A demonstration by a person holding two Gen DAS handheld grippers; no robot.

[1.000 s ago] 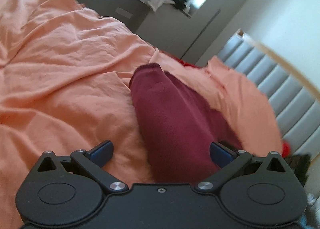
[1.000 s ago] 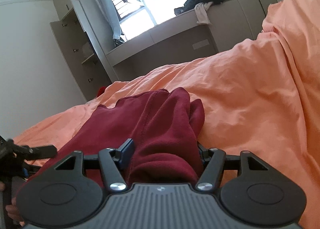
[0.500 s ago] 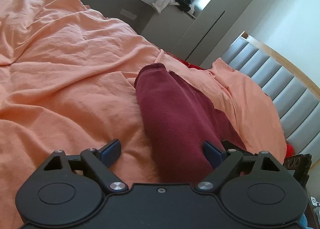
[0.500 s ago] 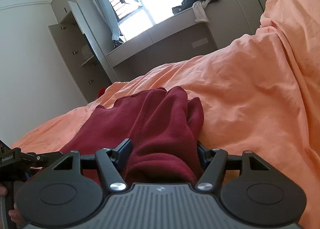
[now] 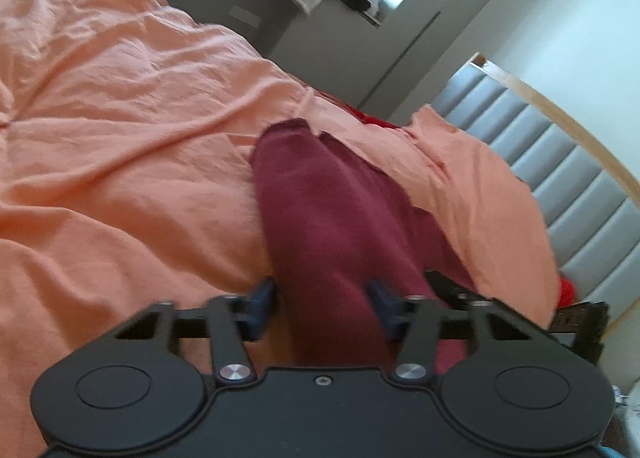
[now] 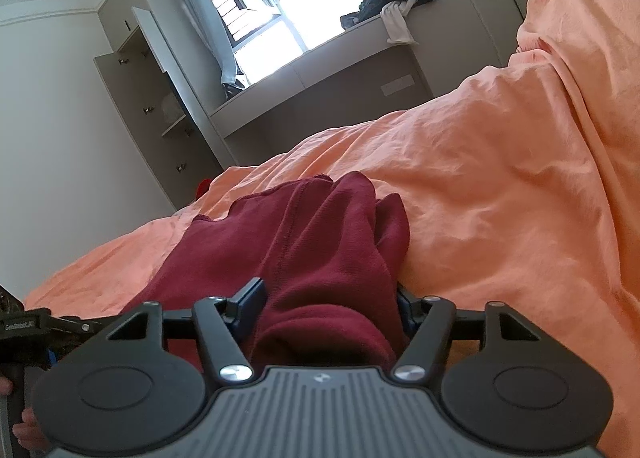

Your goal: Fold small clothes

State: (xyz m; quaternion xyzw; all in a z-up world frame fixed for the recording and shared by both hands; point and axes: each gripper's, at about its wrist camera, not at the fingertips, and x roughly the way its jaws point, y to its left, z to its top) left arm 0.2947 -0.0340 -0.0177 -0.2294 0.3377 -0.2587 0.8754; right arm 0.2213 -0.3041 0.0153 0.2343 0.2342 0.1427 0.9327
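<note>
Both claws, left gripper [image 5: 322, 300] just closing and right gripper [image 6: 326, 300], pinch the maroon garment [image 5: 332, 217] on the orange bedspread [image 5: 120, 137]; we judge folding barely begun.

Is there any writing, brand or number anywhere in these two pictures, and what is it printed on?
"GenRobot.AI": white letters on the black body of the left tongs, at the left edge of the right wrist view; small, so the reading is not certain.
A small emblem on the grey housing of the right tongs: no letters in it can be read.
Nothing else bears text.
</note>
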